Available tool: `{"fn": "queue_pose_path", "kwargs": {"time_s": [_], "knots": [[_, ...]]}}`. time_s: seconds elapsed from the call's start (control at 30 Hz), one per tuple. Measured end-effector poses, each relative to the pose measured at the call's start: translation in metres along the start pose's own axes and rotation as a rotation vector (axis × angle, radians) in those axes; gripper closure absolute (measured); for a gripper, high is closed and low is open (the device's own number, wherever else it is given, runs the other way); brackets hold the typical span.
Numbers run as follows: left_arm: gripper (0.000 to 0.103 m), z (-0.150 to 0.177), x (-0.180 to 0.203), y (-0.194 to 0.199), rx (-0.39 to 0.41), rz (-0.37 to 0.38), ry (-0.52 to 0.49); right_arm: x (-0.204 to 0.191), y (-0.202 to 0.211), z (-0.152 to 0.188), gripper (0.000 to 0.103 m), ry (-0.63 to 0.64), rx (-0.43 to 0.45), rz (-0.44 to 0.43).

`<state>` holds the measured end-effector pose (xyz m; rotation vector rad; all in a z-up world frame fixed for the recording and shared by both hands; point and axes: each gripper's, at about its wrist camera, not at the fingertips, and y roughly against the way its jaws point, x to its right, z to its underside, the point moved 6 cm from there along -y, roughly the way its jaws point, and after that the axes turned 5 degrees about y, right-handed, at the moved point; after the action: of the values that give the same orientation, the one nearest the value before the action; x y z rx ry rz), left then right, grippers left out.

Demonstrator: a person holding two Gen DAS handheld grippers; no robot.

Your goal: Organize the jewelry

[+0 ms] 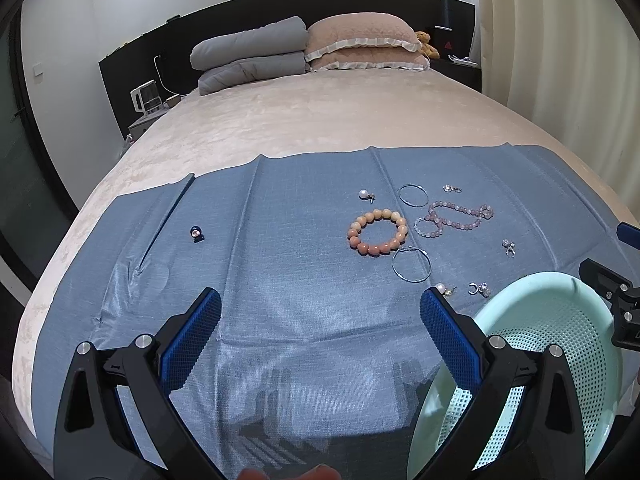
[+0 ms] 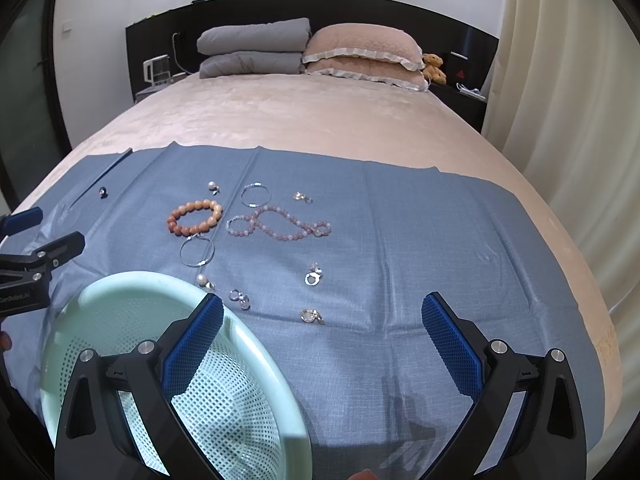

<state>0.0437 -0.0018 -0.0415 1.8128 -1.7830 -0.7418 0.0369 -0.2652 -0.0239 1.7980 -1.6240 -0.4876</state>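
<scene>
Both pairs of tongs, left (image 1: 320,312) and right (image 2: 322,316), hang spread wide and empty over the blue cloth (image 2: 400,240) on the bed. A mint-green perforated plastic basket (image 2: 132,292) sits between them. Beyond lie the orange bead bracelet (image 2: 195,218), pink bead strand (image 2: 280,224), silver hoops and small earrings.

This is a bedroom in a home. A big bed (image 2: 320,120) fills the room, with pink pillows (image 2: 362,54) and a folded gray blanket (image 2: 254,50) by the dark headboard (image 2: 360,8). A small teddy bear (image 2: 434,67) sits beside the pillows, and curtains (image 2: 568,80) hang at the side.
</scene>
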Motion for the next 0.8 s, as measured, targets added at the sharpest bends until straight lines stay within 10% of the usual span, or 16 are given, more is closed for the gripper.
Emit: {"fn": "queue_pose_path", "kwargs": {"time_s": [0.8], "knots": [[0.006, 0.003, 0.007, -0.001, 0.0, -0.025, -0.053, -0.001, -0.01, 0.003, 0.008, 0.0, -0.03, 0.015]]}}
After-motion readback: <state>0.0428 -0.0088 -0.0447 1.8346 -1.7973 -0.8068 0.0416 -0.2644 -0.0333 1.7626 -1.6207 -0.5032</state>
